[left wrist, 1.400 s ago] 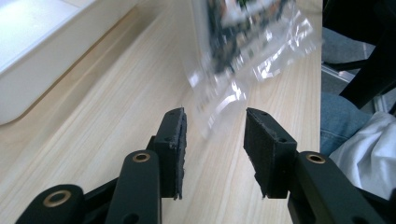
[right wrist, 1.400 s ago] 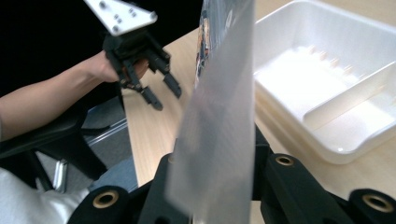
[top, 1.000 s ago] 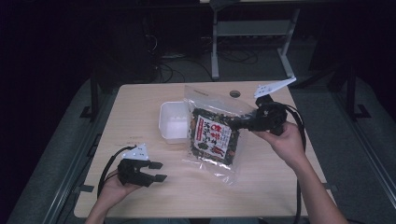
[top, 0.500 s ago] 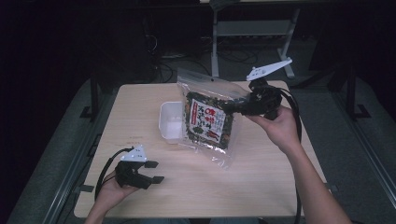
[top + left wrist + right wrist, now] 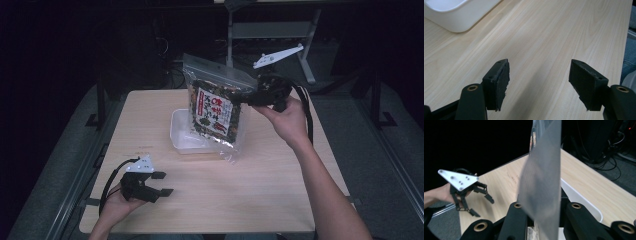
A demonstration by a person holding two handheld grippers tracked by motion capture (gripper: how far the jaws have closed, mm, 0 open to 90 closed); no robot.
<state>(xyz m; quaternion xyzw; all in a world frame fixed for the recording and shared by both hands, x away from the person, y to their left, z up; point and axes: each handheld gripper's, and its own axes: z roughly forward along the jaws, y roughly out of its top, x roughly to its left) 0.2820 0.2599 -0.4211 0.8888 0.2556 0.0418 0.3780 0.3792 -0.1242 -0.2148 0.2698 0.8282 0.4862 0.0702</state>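
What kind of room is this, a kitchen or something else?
Probably a lab or recording studio, not a kitchen: a bare wooden table in a dark room, cables on the floor behind it, and an instrumented hand-held gripper holding a snack bag.

This looks like a lab or recording room, not a home. A plain wooden counter (image 5: 280, 200) stands alone on grey carpet (image 5: 65, 170), lit from above while the surroundings stay dark. On the far side, loose cables (image 5: 170, 75) lie on the floor beside a metal stand (image 5: 270, 30). Metal frame rails (image 5: 97, 107) flank the counter left and right.
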